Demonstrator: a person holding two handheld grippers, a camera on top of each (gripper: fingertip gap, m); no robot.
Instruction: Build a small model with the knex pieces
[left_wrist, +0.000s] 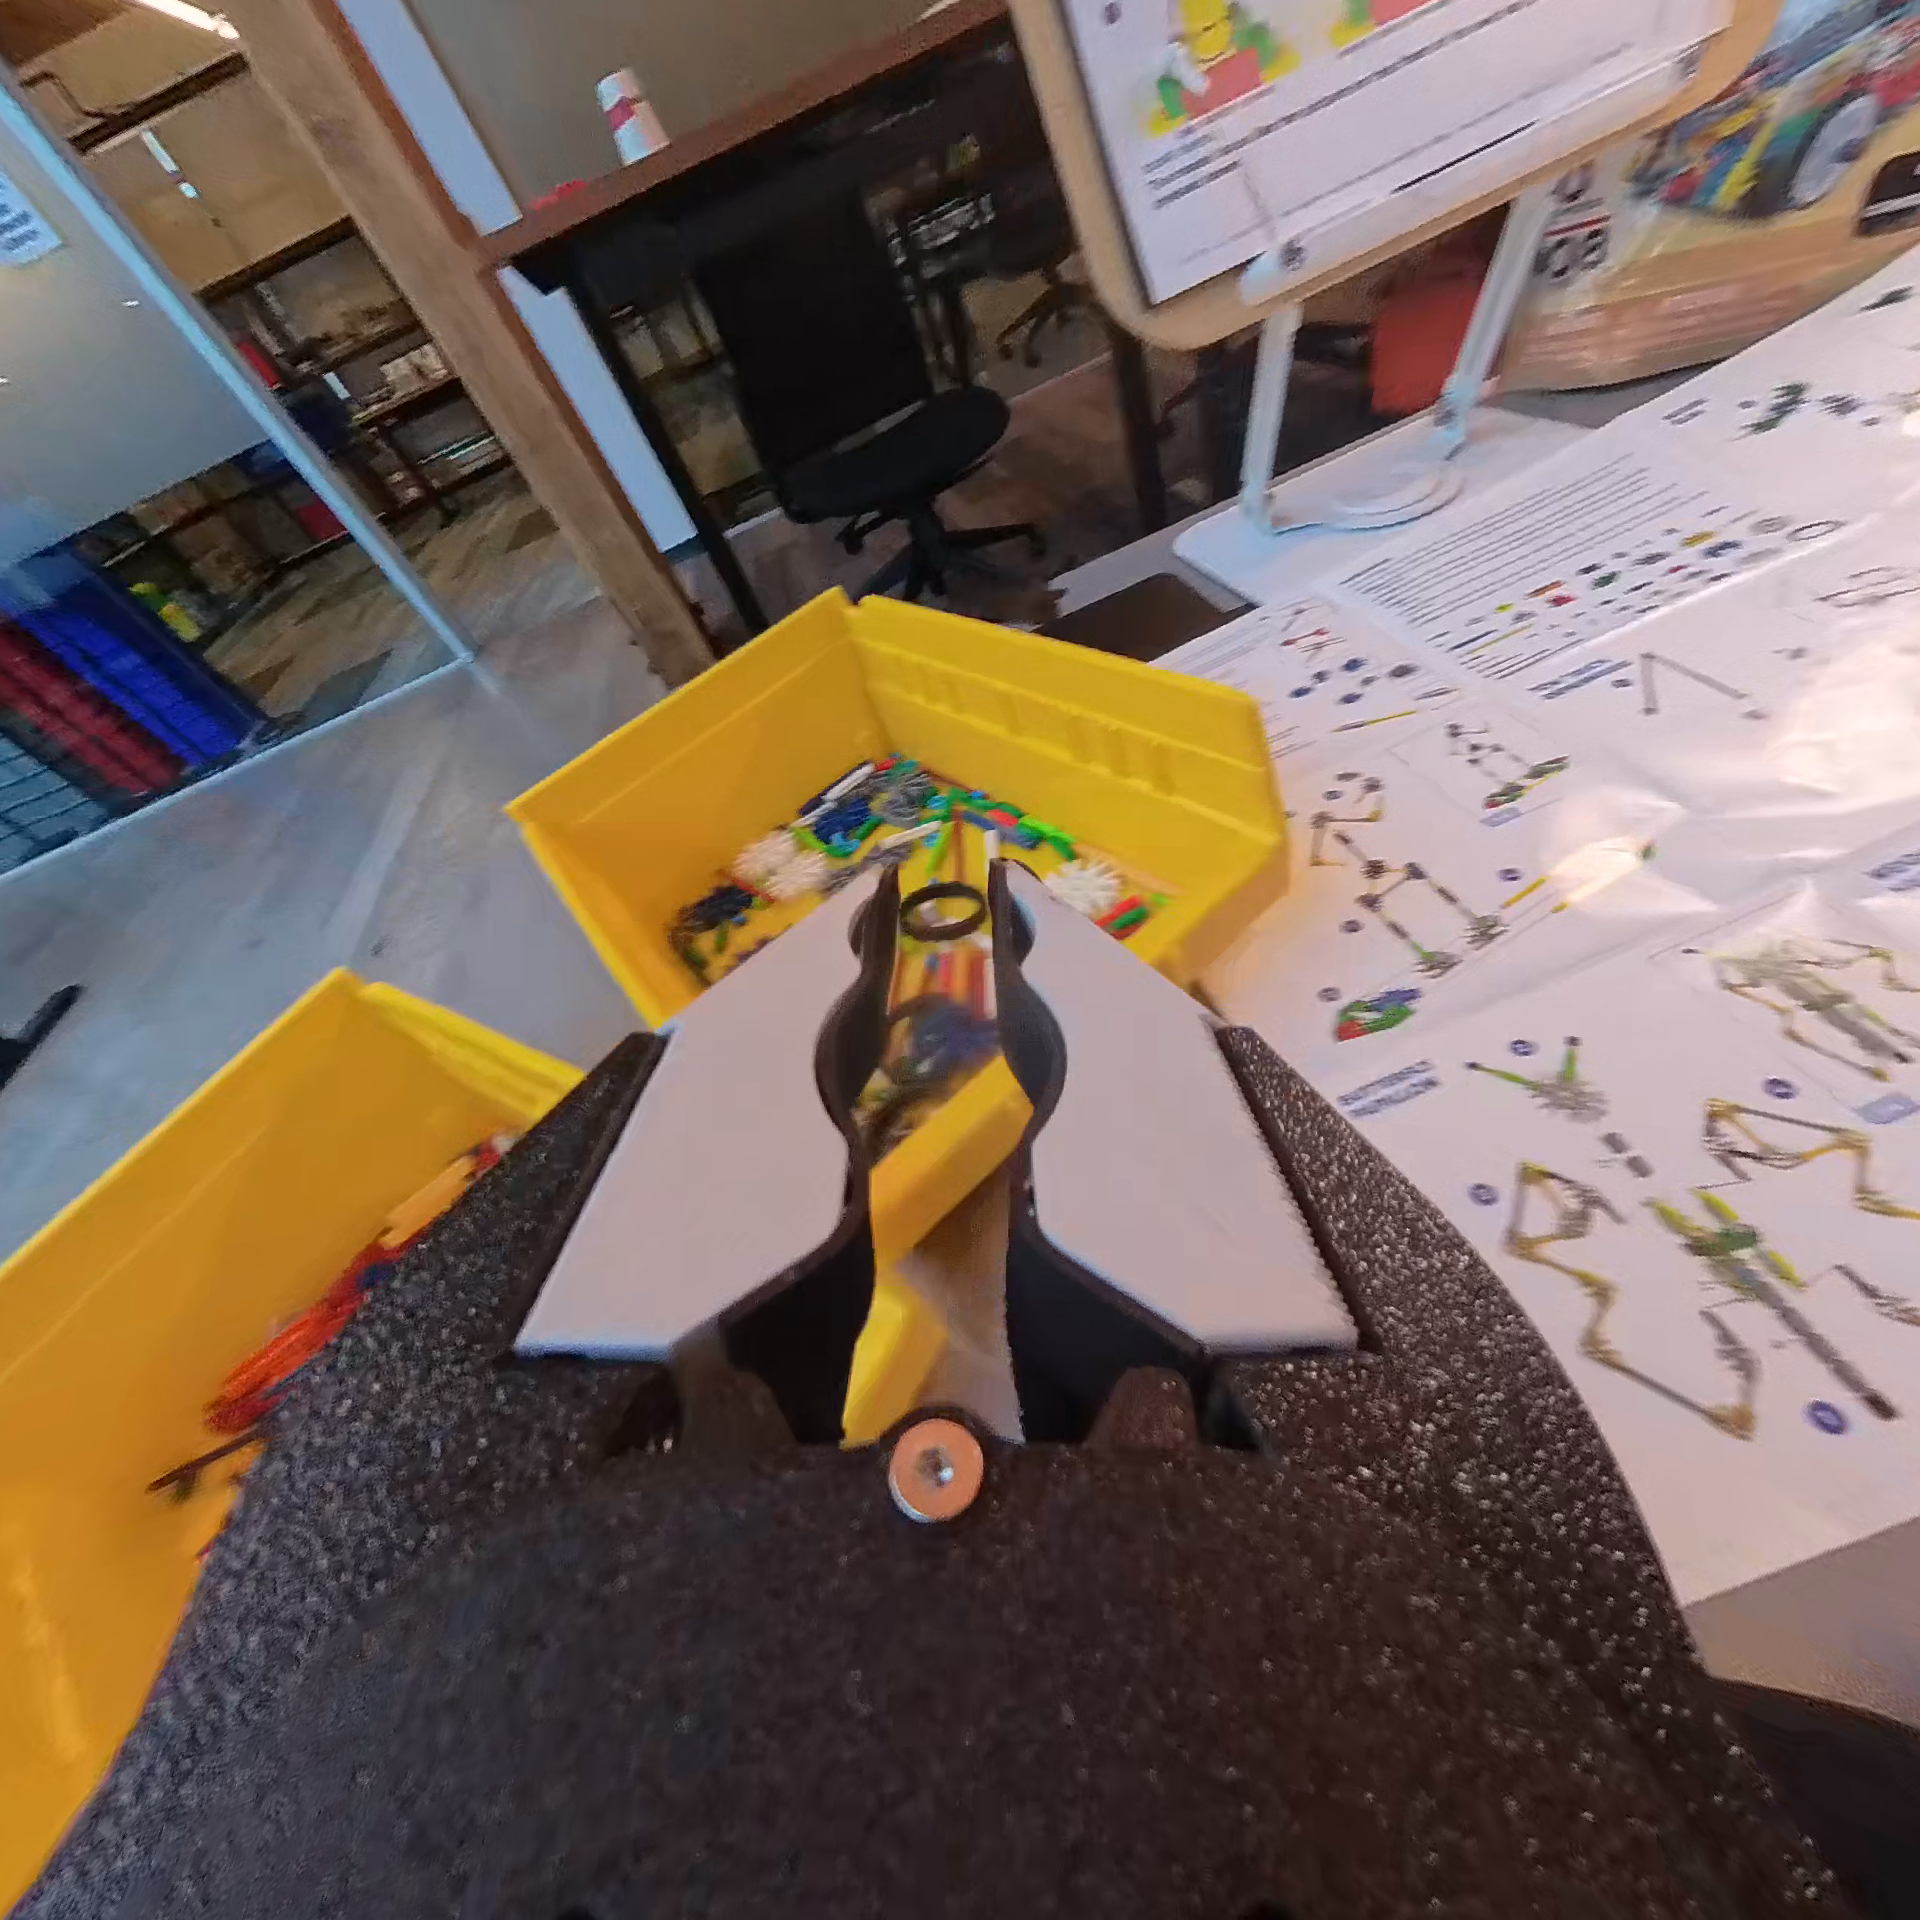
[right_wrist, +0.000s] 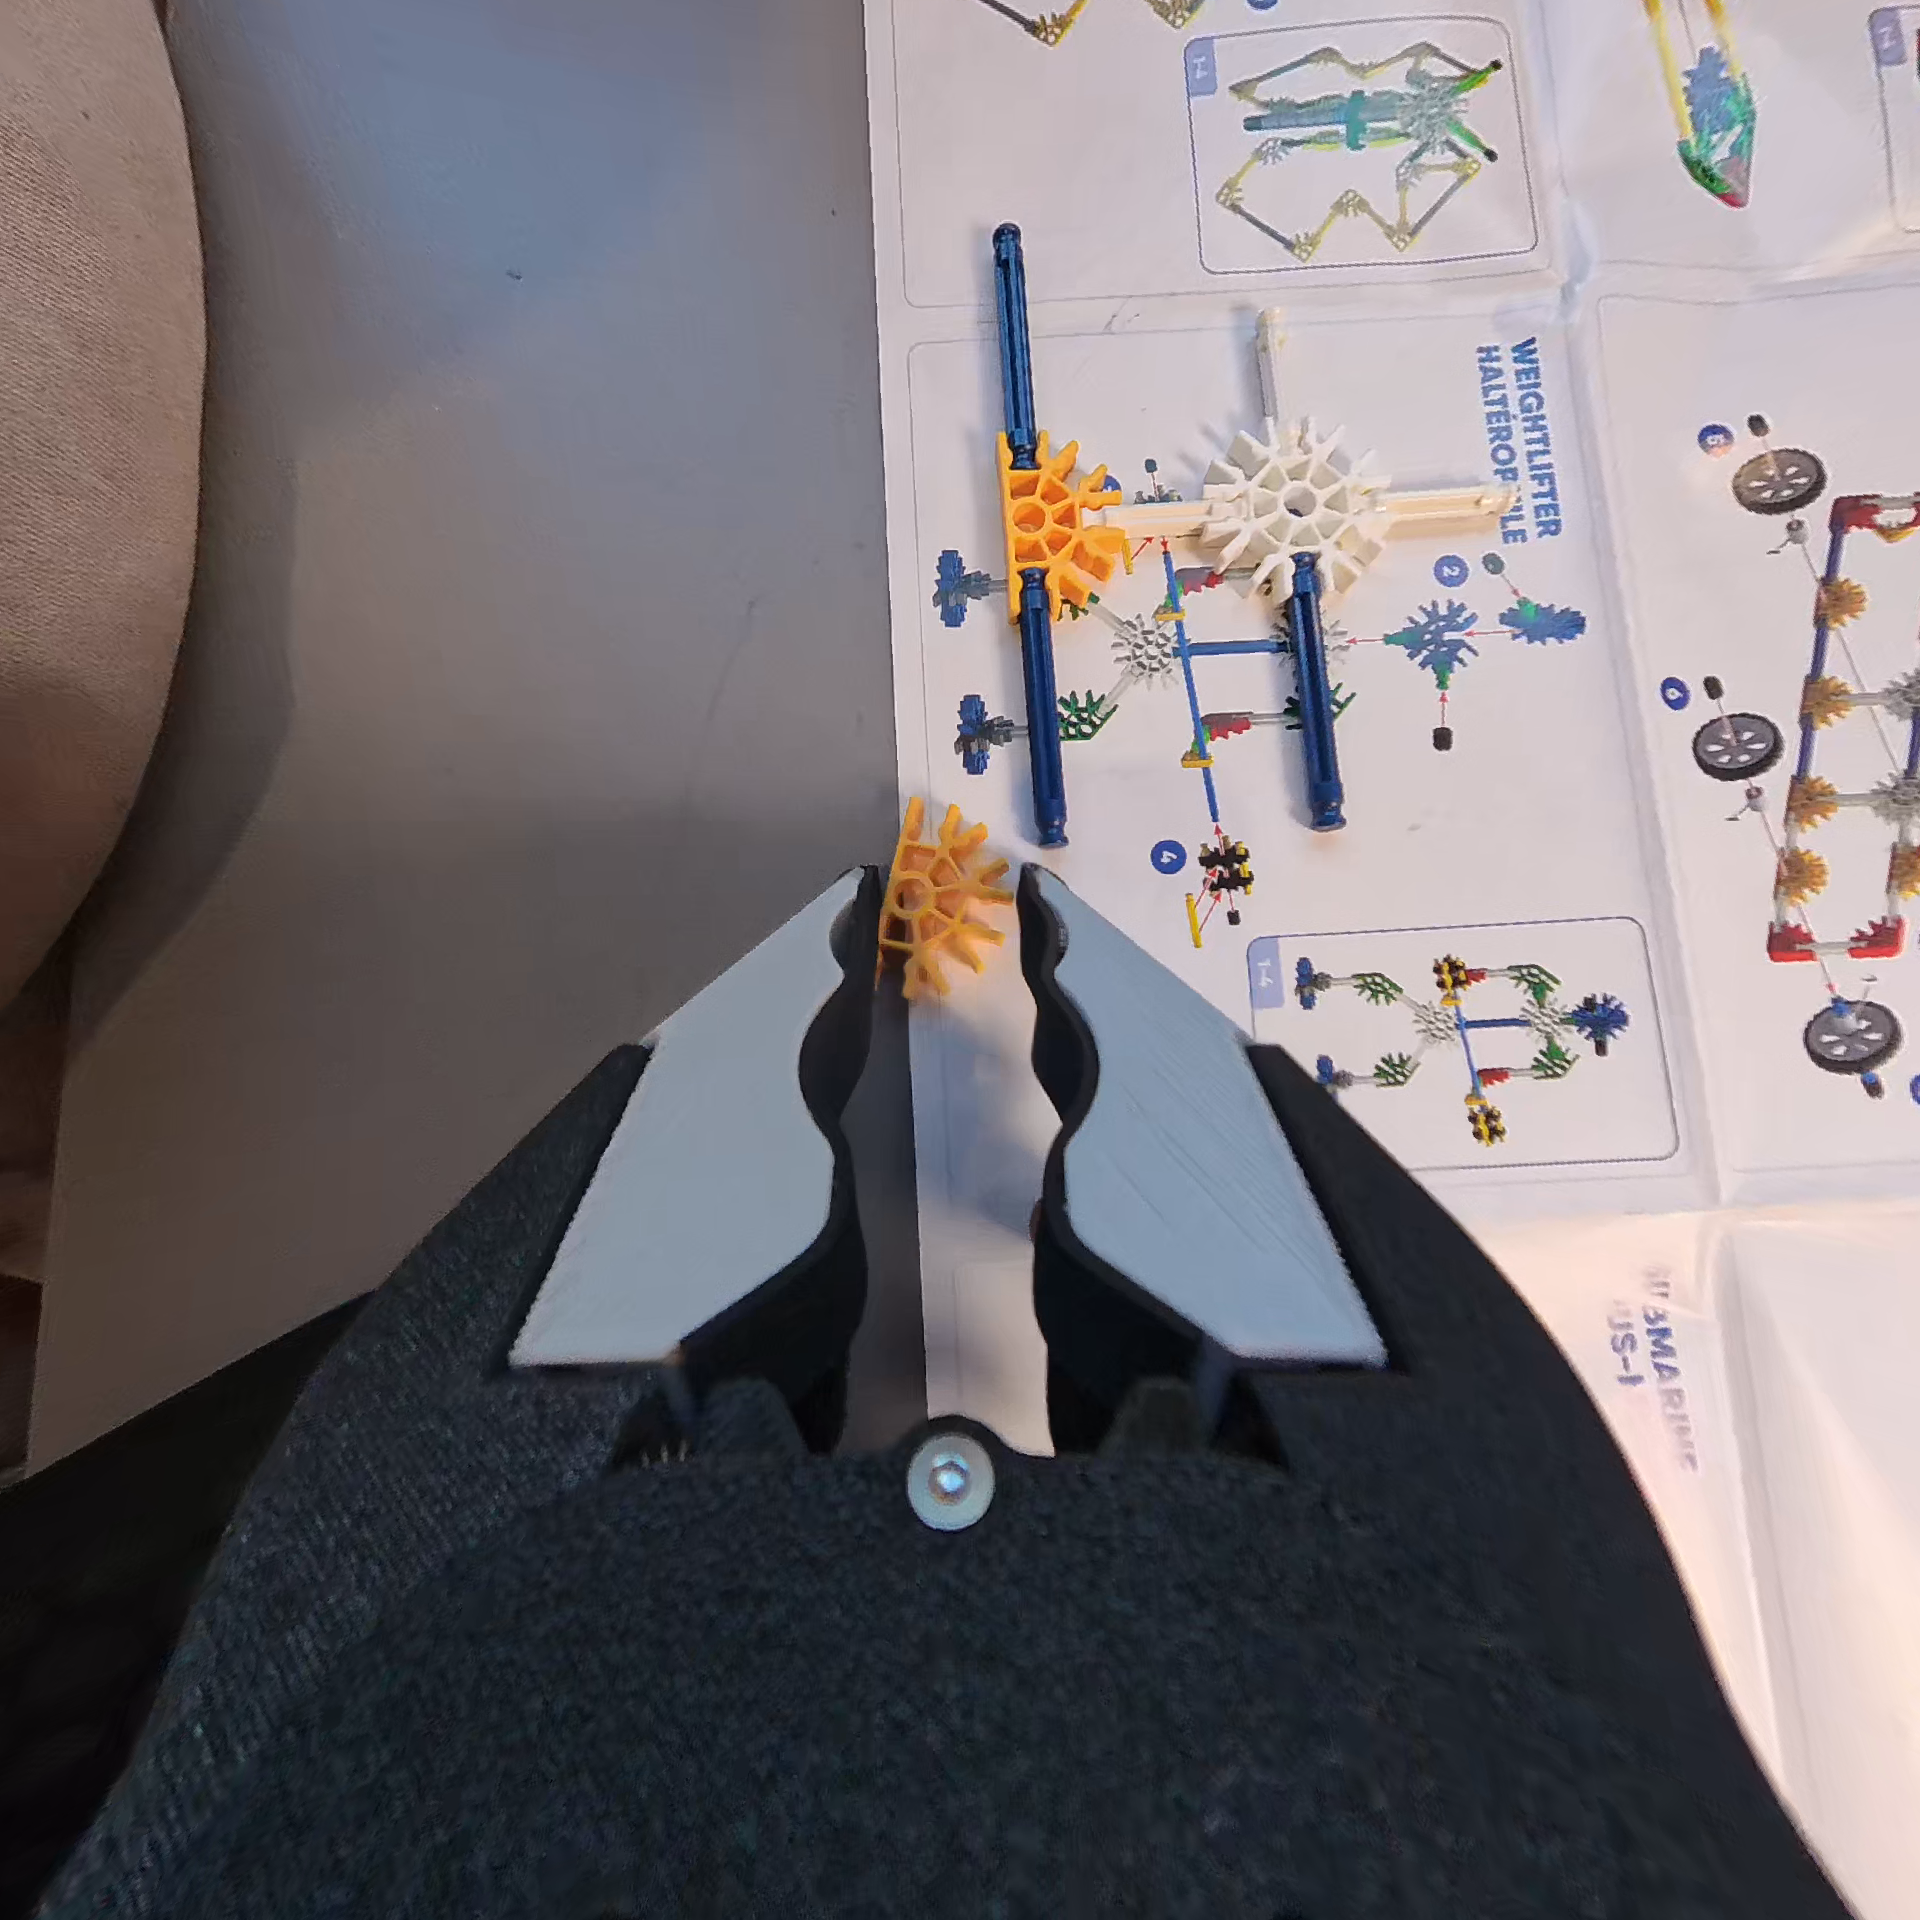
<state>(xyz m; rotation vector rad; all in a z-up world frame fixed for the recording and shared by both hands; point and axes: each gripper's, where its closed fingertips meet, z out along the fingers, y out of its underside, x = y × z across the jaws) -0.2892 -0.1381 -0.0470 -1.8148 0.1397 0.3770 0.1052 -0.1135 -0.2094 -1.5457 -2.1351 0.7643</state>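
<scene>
The right gripper (right_wrist: 943, 883) is holding its jaws slightly parted around a loose orange connector (right_wrist: 940, 902), which is touching the left jaw while a gap is showing at the right one. Just beyond the connector, a partly built model is lying on the instruction sheet (right_wrist: 1455, 852): three blue rods (right_wrist: 1039, 707), one second orange connector (right_wrist: 1055, 530) and one white round connector (right_wrist: 1294, 504).

The left gripper (left_wrist: 940, 883) is hanging with jaws released over a yellow bin (left_wrist: 727, 769) of mixed pieces; a black ring (left_wrist: 941, 914) is showing between the tips. A second yellow bin (left_wrist: 208, 1122) is sitting nearer the camera than the first.
</scene>
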